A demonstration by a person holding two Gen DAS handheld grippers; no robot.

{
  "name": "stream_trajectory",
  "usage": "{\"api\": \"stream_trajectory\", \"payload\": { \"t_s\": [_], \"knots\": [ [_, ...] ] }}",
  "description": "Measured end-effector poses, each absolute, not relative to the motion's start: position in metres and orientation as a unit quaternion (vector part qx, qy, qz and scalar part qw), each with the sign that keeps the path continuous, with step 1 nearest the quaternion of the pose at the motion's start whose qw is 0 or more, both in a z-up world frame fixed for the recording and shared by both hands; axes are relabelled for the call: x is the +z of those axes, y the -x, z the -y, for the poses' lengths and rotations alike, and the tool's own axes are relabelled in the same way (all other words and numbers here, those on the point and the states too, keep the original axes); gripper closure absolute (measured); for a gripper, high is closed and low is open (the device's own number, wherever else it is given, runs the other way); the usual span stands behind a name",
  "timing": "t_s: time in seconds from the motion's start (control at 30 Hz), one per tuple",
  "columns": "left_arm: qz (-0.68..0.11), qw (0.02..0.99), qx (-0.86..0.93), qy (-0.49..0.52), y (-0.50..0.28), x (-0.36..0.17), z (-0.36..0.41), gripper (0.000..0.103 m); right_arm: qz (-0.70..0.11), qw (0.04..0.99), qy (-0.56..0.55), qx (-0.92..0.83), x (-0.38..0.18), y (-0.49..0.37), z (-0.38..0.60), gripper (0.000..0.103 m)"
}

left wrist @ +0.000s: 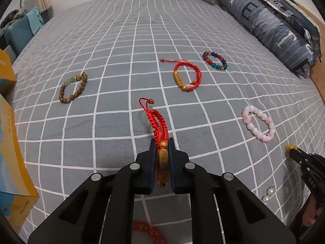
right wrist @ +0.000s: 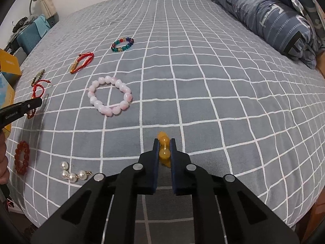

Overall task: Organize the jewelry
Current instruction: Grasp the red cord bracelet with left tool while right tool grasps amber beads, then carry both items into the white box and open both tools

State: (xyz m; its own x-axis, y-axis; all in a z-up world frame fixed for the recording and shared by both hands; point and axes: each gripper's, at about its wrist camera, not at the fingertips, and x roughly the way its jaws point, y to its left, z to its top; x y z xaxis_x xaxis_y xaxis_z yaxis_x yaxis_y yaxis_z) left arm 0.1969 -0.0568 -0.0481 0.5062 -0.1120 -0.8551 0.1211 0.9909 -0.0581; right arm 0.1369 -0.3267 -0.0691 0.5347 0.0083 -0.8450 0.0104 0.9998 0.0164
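1. Nearest to us, our left gripper [left wrist: 162, 148] has its fingers [left wrist: 152, 162] pinching a red cord bracelet [left wrist: 159, 122] by its gold bar charm; the braided loop trails forward onto the bed [left wrist: 121, 61].
2. Our right gripper [right wrist: 164, 148] has its fingers [right wrist: 155, 162] pressed on a yellow bead bracelet [right wrist: 164, 153], one amber bead caught between the pads, another poking out past the tips.
3. Close to the bed's near edge, a cluster of white pearl earrings [right wrist: 73, 173] lies just left of the right gripper, with a dark red bead bracelet [right wrist: 22, 159] farther left.
4. Beyond these, a pink bead bracelet [right wrist: 110, 95] rests flat on the grey checked cover, between the two grippers.
5. At mid-bed, a brown wooden bead bracelet [left wrist: 73, 87] with green beads lies toward the left, well apart from a second red cord bracelet [left wrist: 185, 77] with its own gold bar.
6. Just past that one sits a multicoloured glass bead bracelet [left wrist: 215, 61].
7. Along the right edge of the bed, a folded blue-grey quilt [left wrist: 270, 24] with large letters runs into the distance.
8. Yellow cardboard boxes [left wrist: 12, 142] stand at the left side of the bed.
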Motion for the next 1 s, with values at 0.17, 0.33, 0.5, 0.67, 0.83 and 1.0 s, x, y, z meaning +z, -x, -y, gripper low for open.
{"api": "stream_trajectory", "payload": {
  "t_s": [0.17,0.33,0.5,0.67,0.83,1.0],
  "knots": [
    [-0.486,0.871,-0.068,-0.007,-0.192,-0.039,0.055,0.092,-0.477,0.879,-0.01,-0.001,-0.063,-0.137,0.326,0.094],
    [-0.478,0.875,-0.07,-0.009,-0.187,-0.027,0.055,0.092,-0.466,0.884,-0.008,0.003,-0.05,-0.136,0.322,0.094],
    [-0.471,0.88,-0.07,-0.011,-0.184,-0.015,0.054,0.092,-0.454,0.891,0.0,0.007,-0.033,-0.139,0.316,0.094],
    [-0.461,0.885,-0.066,-0.01,-0.18,-0.001,0.048,0.092,-0.439,0.899,0.002,0.013,-0.012,-0.147,0.308,0.094],
    [-0.447,0.893,-0.051,-0.007,-0.175,0.021,0.037,0.092,-0.426,0.905,0.006,0.025,0.01,-0.158,0.292,0.094],
    [-0.429,0.902,-0.035,-0.002,-0.169,0.046,0.019,0.092,-0.413,0.909,0.013,0.054,0.033,-0.172,0.262,0.094]
  ]
}}
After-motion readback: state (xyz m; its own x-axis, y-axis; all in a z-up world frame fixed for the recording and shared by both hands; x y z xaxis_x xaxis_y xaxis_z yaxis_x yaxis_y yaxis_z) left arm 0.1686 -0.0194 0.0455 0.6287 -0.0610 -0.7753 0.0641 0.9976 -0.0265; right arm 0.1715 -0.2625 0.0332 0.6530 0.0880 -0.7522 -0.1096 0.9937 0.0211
